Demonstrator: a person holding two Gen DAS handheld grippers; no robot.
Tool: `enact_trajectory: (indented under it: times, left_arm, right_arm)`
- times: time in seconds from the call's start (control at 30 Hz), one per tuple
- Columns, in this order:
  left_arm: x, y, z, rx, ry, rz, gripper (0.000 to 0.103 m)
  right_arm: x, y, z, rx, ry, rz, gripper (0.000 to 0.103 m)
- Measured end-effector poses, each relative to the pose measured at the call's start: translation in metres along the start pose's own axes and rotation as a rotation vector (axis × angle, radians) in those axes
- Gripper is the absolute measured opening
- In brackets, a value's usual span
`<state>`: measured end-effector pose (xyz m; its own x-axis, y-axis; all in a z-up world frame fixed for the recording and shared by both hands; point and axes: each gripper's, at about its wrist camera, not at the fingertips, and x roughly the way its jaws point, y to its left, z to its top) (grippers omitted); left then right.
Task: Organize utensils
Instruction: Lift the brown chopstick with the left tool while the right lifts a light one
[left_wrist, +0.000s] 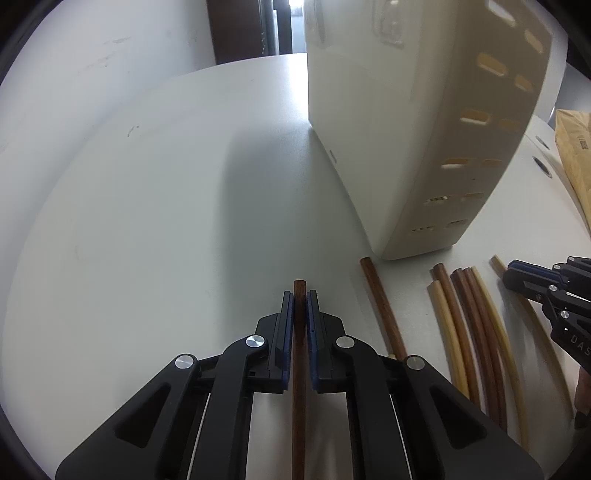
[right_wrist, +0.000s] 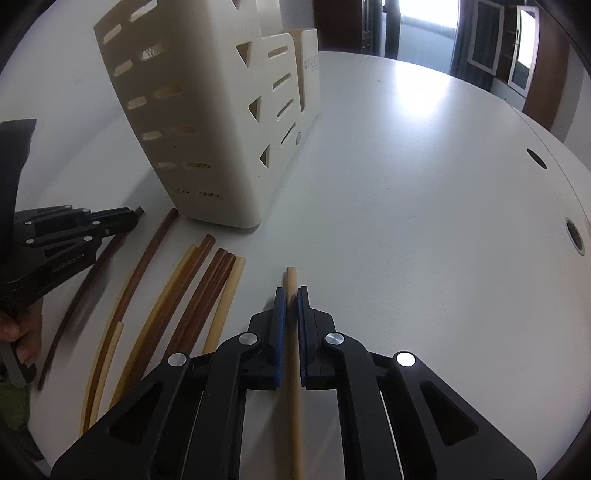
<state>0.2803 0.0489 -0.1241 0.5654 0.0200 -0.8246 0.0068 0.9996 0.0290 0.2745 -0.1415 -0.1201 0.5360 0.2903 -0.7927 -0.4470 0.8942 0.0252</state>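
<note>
On the white table (left_wrist: 155, 206), just near of the cream holder (left_wrist: 406, 140), you are gripping two chopsticks at once. Your left gripper (left_wrist: 300, 295) is clenching a dark stick (left_wrist: 299, 387), its blunt end poking out just past the pads. Your right gripper (right_wrist: 291, 291) is clamping a pale stick (right_wrist: 292, 354) the same way, at the right edge of the row. Between your two hands, the loose sticks (right_wrist: 192, 295) are lying side by side, dark and pale mixed, their far ends pointing at the holder's foot.

Both grips are sitting close to the blunt end, so most of each stick is trailing back under your hands. I judge that is the main risk: as you are lifting, the long tail may swing or pivot between the pads and sweep the row, scattering it. The holder is standing tall and close, so a tilted stick could also catch its slotted wall or rim instead of dropping inside. With both hands working near each other, the two sticks may cross on the way up.
</note>
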Motion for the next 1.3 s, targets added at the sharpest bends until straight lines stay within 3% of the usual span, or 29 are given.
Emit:
enact_trajectory:
  times: [0.4,0.57,0.87,1.3]
  left_arm:
    - [-0.090,0.022,0.010,-0.090,-0.270,-0.121,0.006]
    - [-0.114,0.028,0.012,-0.104,-0.364,-0.113,0.006]
    - [-0.159,-0.001,0.004,-0.089,-0.470,-0.115,0.006]
    - [-0.212,-0.014,0.043,-0.064,-0.662,-0.126,0.006]
  right_arm:
    - [-0.085,0.018,0.012,0.006,-0.234,0.018,0.007]
    - [-0.110,0.023,0.021,0.004,-0.303,0.025,0.007]
    - [-0.145,0.024,0.037,-0.012,-0.426,0.039,0.007]
    - [-0.197,0.021,0.081,-0.025,-0.607,0.043,0.007]
